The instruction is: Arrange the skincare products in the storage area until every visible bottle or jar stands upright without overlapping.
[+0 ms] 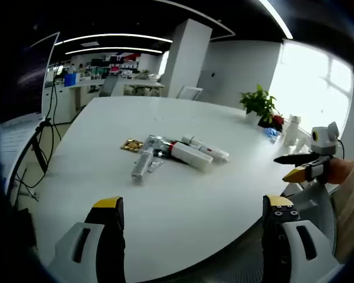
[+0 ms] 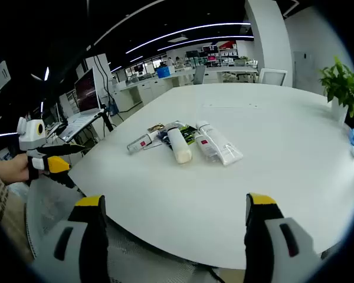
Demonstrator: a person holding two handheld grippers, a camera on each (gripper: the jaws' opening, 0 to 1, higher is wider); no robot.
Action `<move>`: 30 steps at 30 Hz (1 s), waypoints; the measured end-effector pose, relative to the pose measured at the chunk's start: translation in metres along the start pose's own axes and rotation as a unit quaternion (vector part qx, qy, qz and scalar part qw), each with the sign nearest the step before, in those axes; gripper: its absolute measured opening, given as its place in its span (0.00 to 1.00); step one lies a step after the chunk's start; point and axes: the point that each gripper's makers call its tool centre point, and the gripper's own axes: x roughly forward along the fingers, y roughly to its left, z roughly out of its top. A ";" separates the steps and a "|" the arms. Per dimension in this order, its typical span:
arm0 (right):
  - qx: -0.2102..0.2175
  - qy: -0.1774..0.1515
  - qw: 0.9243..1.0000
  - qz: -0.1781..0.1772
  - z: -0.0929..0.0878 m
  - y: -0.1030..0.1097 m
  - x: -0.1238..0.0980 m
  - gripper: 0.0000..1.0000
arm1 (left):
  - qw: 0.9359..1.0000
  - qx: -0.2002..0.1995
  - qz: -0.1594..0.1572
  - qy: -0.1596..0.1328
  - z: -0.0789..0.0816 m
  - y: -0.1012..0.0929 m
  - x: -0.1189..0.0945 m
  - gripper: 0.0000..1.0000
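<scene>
Both tools were held short of the table's near edge, clear of the goods, which suggests the approach had not begun. The left gripper (image 1: 192,221) had its jaws spread wide with nothing between them, and the right gripper (image 2: 174,221) was likewise spread and empty.

Beyond the bare near edge of the white table (image 2: 283,177), the skincare products (image 2: 186,141) lay in one cluster toward the table's middle, well apart from either tool. All lay flat on their sides, several touching or overlapping: a cream-coloured tube (image 2: 179,145), clear-wrapped tubes (image 2: 219,144) beside it, and a slim tube (image 2: 141,142) at the cluster's end. None stood upright, so the task appeared wholly outstanding.

At the far edge stood a potted plant (image 1: 261,106).
</scene>
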 end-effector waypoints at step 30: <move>0.000 0.010 1.000 -0.001 -0.003 0.000 0.000 0.99 | 1.000 0.001 -0.005 0.002 -0.001 -0.002 0.000 0.95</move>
